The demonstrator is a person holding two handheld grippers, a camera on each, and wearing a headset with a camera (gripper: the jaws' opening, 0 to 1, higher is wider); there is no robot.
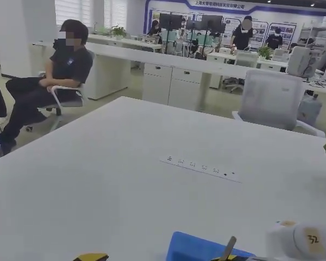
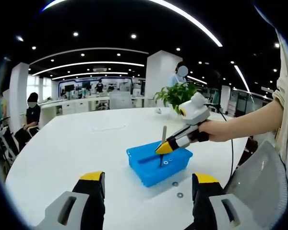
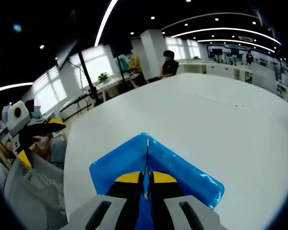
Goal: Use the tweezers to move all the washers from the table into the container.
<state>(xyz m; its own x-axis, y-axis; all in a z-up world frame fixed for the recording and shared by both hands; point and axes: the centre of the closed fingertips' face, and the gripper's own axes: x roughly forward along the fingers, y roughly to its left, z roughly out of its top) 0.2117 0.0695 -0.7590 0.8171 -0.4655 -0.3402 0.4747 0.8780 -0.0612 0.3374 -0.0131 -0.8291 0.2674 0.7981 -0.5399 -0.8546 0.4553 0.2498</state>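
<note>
The blue container point(image 2: 144, 166) sits on the white tabletop point(image 2: 72, 143) with one washer point(image 2: 167, 162) inside. The right claw point(image 2: 164, 147) clenches the tweezers point(image 2: 163, 134), tips down in the container. Two more washers point(image 2: 175, 183) lie just beside it. The left claw point(image 2: 149, 178) is released.

On the counter point(image 2: 77, 143) sits the container point(image 2: 145, 175), with two washers point(image 2: 175, 183) just beside it and another washer point(image 2: 167, 162) inside. The tweezers point(image 2: 164, 132) dip into it, and a plant point(image 2: 175, 95) stands behind.
</note>
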